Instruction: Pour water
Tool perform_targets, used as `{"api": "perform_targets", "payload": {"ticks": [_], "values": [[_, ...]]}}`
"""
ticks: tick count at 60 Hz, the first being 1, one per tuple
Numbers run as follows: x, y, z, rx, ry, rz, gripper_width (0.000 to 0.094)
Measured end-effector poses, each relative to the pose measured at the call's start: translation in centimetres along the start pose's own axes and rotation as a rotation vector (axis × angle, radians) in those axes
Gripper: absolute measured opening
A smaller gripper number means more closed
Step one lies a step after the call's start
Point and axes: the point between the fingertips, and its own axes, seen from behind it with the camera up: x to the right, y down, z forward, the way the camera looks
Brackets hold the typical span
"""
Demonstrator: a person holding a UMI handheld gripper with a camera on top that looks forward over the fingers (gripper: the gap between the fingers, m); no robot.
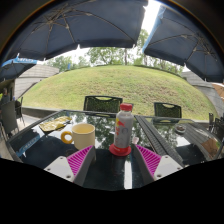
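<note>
A clear plastic bottle (123, 128) with a red cap and a red base stands upright on the dark glass table (45, 145). It stands just ahead of my fingers, in line with the gap between them. A cream mug (82, 135) stands to the left of the bottle, its handle to the left. My gripper (113, 160) is open: the pink pads (80, 158) stand wide apart, with free room at both sides of the bottle's base. Nothing is held.
A plate of food (53, 125) lies at the table's far left. Dark chairs (102, 103) stand beyond the table. Another glass table (190, 135) stands at the right. Parasols (80, 25) hang overhead, a grassy slope behind.
</note>
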Motion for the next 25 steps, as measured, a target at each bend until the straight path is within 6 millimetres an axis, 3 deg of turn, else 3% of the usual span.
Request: {"api": "perform_targets", "payload": {"ticks": [8,14,25], "values": [[-1.9,2.0,-4.6,-0.009,-0.006,0.023,0.0838],[-3.5,2.8,-6.6,-0.007,-0.04,0.013,0.0838],[-4.4,2.6,-7.2,0.028,-0.079,-0.006,0.0829]]}}
